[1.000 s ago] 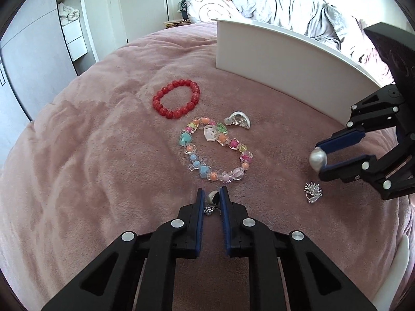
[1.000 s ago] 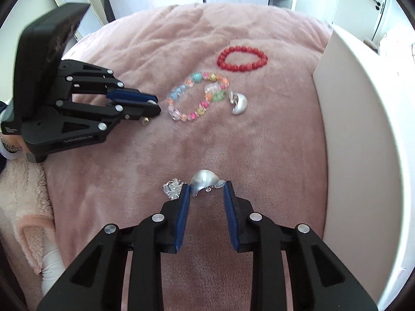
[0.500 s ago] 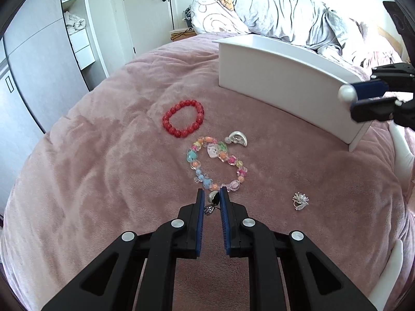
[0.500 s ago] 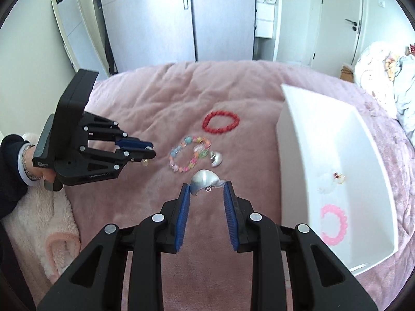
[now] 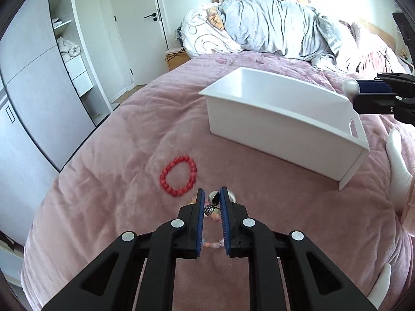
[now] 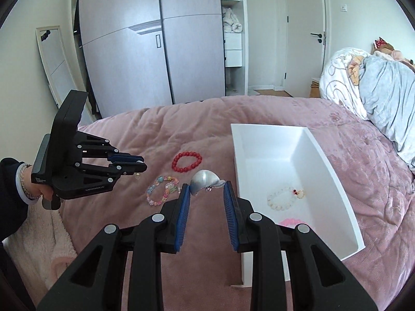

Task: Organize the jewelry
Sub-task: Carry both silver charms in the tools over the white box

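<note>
The left gripper (image 5: pixel 212 202) is clamped on a small dark ring (image 5: pixel 213 202) with a sparkly top, pinched between its blue pads and held up off the pink blanket (image 5: pixel 109 181). In the right wrist view this gripper (image 6: pixel 141 164) sits at the left, held by a hand (image 6: pixel 39 191) in a dark sleeve with a bead bracelet at the wrist, and something small hangs from its tips. The right gripper (image 6: pixel 207 190) is clamped on a silver shell-shaped earring (image 6: pixel 203 181), which spans the gap between its pads. In the left wrist view that gripper (image 5: pixel 363 93) reaches in from the far right, level with the box rim, with the pale rounded end of the earring (image 5: pixel 350 86) at its tips.

A red bead bracelet (image 6: pixel 186 161) lies on the blanket beyond the right gripper, with a multicoloured bead bracelet (image 6: pixel 162 190) nearer and to its left. The open white box (image 6: pixel 337 181) rests on the blanket to the right of both. Inside it lie a pale bead bracelet (image 6: pixel 284 198) and, nearer, a pink one (image 6: pixel 291 222) partly hidden behind the right gripper's finger. A rumpled grey duvet (image 5: pixel 272 28) lies at the far end of the bed.
</note>
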The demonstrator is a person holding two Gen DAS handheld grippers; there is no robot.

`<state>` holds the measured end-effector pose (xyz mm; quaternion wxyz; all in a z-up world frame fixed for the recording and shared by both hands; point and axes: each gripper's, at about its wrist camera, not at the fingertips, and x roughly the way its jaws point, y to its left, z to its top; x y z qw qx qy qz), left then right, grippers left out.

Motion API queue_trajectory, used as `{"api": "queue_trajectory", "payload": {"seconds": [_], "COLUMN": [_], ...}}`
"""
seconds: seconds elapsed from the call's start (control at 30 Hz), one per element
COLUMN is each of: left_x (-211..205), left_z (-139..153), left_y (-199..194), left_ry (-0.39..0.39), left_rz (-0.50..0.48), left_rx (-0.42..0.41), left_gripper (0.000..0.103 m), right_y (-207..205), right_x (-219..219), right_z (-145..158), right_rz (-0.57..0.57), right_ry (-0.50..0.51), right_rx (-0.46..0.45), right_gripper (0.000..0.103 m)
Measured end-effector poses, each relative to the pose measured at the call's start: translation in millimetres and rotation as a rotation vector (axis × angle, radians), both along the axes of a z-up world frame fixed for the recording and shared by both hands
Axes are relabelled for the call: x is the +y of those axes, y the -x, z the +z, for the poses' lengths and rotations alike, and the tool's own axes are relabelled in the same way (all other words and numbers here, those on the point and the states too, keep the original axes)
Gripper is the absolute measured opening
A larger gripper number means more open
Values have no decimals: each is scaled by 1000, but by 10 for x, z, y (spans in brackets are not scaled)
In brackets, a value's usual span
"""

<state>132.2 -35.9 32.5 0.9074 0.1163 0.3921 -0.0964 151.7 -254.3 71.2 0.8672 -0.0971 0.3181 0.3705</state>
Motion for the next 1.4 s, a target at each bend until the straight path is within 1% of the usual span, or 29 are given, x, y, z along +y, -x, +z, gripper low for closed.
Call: {"api": "queue_trajectory", "payload": {"seconds": [0.1,0.23,0.47,0.63,0.7,0.9,1.0,1.1,1.2,1.3,1.4], "left_x": [-161,-386,-757,-998,-1062,-1245,-1353,-1479,-1607,-1750,-1879], "left_z": [149,307,562,638,644,590,484,316,168,41,-79], "left_y": [-134,-332,-729,-1041,-1162,-1531,-1766,-2006,-2188,-2276,-2336], "left_ry": [-7,-34,-43,-10,14,65,70,43,11,-38,-72], "left_rz": [-29,-69,-135,-157,-156,-150,-148,-132,-121,-135,-134], "left_rx": [-16,-30,-53,-46,-37,18,71,123,155,171,190], "left_gripper": [17,17,17,17,17,17,17,17,17,17,17], "right_y": [-45,-84,-254,-375,-426,-581,-670,-777,-874,-953,-1048], "right_x": [-107,-270,-566,-721,-774,-902,-943,-957,-973,-951,-860], "right_z": [78,193,245,269,259,168,93,-32,-163,-277,-408], "right_rz": [-41,-95,-210,-269,-295,-348,-368,-381,-393,-387,-368], "right_ry": [-30,-57,-93,-108,-105,-90,-86,-86,-90,-74,-29], "right_rx": [-16,-51,-44,-22,-12,33,70,130,189,218,249], "right_gripper": [27,27,27,27,27,27,27,27,27,27,27]}}
